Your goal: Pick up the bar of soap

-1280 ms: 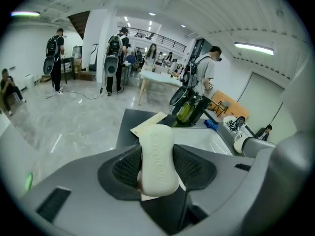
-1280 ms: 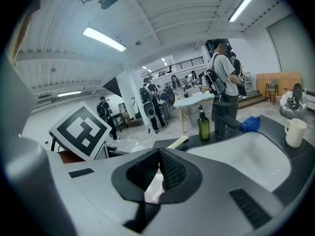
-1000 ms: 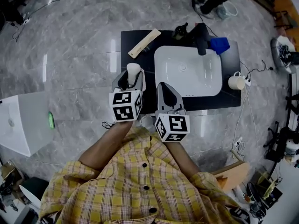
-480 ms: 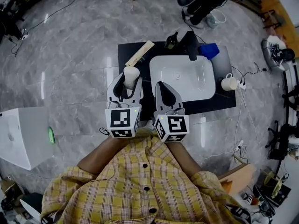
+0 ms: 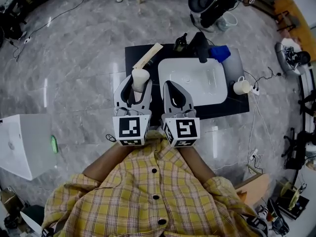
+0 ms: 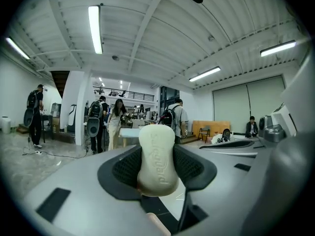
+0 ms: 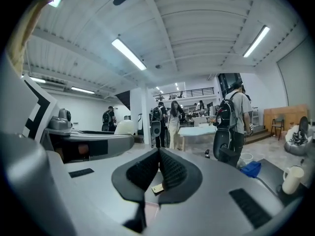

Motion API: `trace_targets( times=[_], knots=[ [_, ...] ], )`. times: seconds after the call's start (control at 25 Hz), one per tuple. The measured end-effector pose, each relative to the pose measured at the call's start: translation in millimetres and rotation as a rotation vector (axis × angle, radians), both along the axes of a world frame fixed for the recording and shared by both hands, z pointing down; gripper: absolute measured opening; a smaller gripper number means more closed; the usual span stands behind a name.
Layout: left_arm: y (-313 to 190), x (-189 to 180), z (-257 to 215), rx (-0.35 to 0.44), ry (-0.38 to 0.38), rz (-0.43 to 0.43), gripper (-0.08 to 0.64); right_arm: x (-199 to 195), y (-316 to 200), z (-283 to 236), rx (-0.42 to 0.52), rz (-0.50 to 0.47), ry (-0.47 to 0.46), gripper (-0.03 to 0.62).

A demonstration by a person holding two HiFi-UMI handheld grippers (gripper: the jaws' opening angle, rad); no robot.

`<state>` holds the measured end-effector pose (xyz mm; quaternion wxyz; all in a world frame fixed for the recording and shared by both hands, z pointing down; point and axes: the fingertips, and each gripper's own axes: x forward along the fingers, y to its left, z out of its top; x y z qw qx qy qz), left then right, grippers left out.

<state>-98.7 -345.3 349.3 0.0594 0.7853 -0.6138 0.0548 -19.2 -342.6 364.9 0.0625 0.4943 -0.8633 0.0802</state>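
Soap [image 6: 156, 159] stood clamped upright in our left gripper [image 5: 135, 86], held over the desk's [image 5: 129, 63] left side. Our right gripper [image 5: 173, 90], jaws pressed together on nothing, hovered alongside, near the white sink's [image 5: 197, 90] front-left corner.

the left hand-held gripper [image 6: 156, 149] covers both flanks of the bar of soap [image 6: 157, 168].

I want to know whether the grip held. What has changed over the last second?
The left gripper has drawn back toward the person and is now level with the right gripper. Nothing was taken hold of or let go: the bar of soap stays clamped in the left gripper, and the right stays shut and empty. The sink and table only shifted with the camera.
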Motion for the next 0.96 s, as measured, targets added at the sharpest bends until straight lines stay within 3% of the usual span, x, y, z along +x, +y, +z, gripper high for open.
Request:
trace_targets(
  times=[0.96],
  knots=[
    [12.3, 7.0, 7.4, -0.019, -0.019, -0.002, 0.203, 8.3, 7.9, -0.8, 0.015, 0.006, -0.003, 0.02]
  ],
)
